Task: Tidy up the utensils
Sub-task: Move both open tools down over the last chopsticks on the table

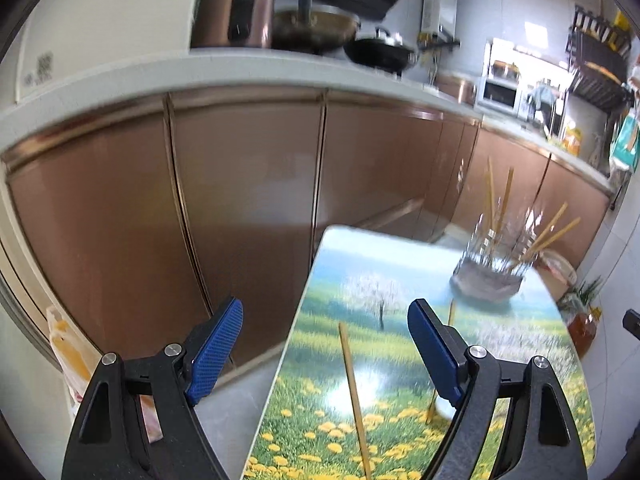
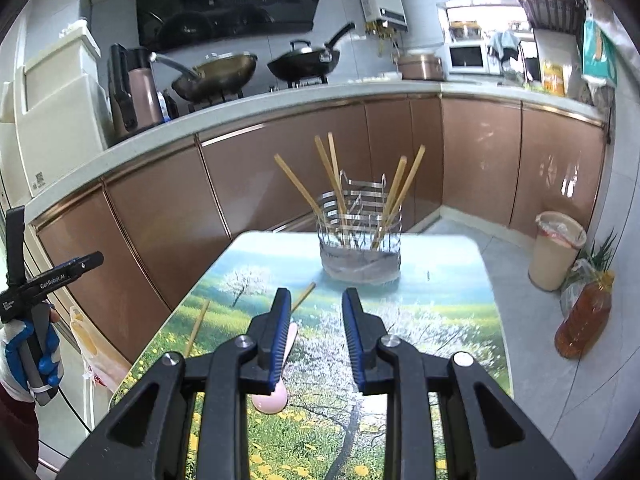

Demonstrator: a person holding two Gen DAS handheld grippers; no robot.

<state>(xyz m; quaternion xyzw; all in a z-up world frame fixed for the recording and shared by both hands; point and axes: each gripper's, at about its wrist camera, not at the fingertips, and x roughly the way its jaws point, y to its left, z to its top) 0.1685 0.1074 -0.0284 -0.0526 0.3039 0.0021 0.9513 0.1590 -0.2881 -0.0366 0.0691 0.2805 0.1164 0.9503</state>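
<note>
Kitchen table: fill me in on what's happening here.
A person with a handheld gripper in each hand is sorting utensils on the flower-print table. Five chopsticks already stand in the wire holder. Two chopsticks and a pink spoon lie loose on the table. Both the left gripper and the right gripper hover with jaws open, holding nothing.

Ahead of our right hand-held gripper we see a wire utensil holder standing upright, five wooden chopsticks leaning in it. Two loose chopsticks lie flat to its left, and a pink spoon lies partly under its left finger.
</note>
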